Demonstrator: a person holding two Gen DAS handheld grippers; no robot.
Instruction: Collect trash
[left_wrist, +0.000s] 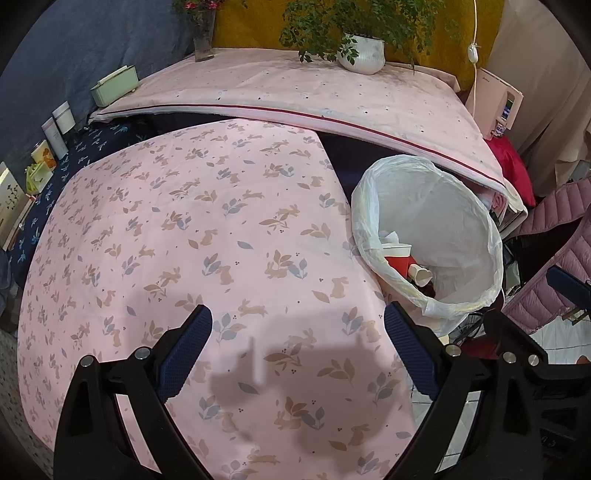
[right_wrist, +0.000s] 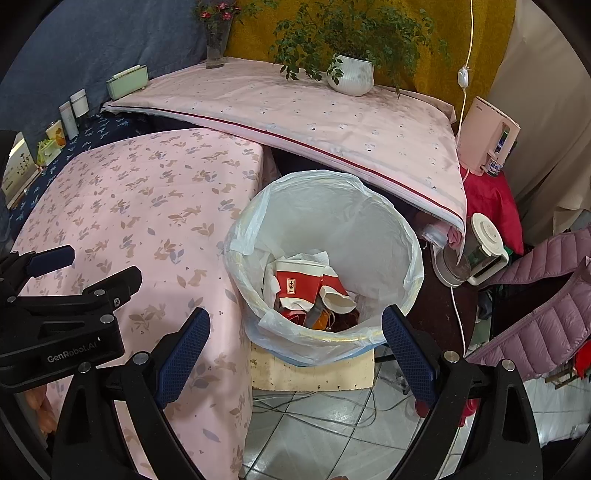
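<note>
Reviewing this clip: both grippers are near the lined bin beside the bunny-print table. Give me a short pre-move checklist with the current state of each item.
1. Left gripper empty, jaws apart: ok.
2. Right gripper empty, jaws apart: ok.
3. Trash bin upright with bag liner over the rim: ok.
4. Red-and-white paper cups and crumpled paper lie inside the bin: ok.
5. Bunny-print tablecloth shows no loose trash in either view: ok, though its far left edge and the floor are only partly seen.
6. Cables on the tiled floor near the bin base could snag a step: cannot tell.
</note>
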